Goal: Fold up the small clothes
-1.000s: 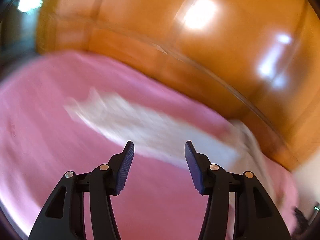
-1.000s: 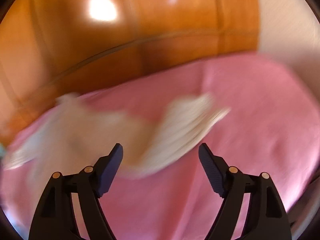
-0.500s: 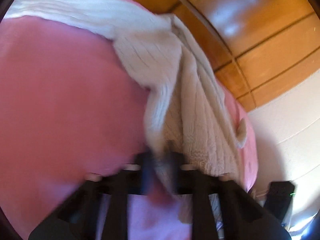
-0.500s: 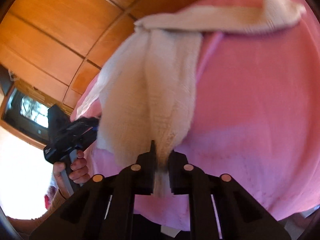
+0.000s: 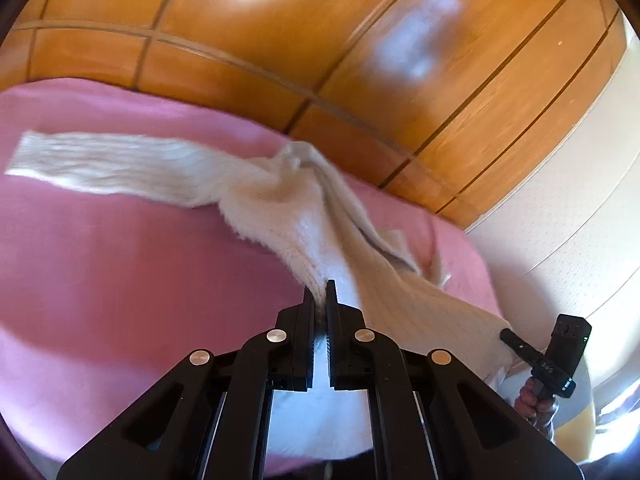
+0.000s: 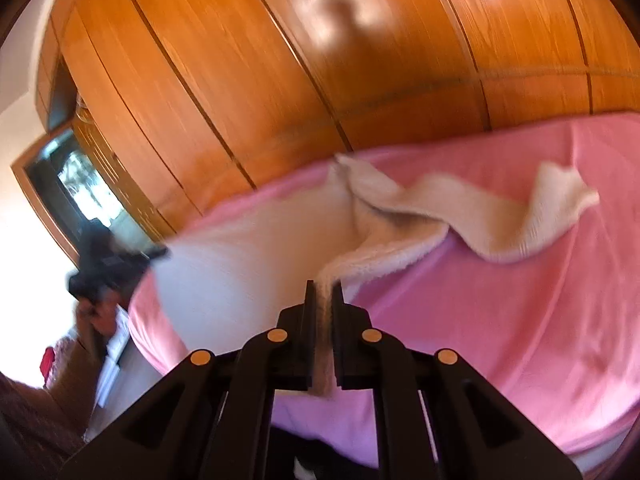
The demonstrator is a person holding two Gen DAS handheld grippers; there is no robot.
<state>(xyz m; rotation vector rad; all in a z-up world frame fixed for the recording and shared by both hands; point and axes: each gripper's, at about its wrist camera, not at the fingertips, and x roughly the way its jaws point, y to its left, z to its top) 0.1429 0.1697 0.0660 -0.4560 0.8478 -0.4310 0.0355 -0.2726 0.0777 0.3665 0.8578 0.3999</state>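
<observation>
Both tools, wide open a moment ago, now pinch the sweater [image 5: 280,208]: left tool [image 5: 320,294], right tool [image 6: 325,294], lifting its hem off the bed [image 5: 120,280] for folding.

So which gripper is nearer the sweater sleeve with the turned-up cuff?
Right. The right gripper clamps the sweater just left of that sleeve; the left gripper holds the sweater's far edge, across its body from the sleeve.

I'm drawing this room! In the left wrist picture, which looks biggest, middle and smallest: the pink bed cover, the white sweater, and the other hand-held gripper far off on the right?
1. Pink bed cover: biggest.
2. White sweater: middle.
3. Right hand-held gripper: smallest, though it is farther from the camera, so it may only look that tiny.
</observation>
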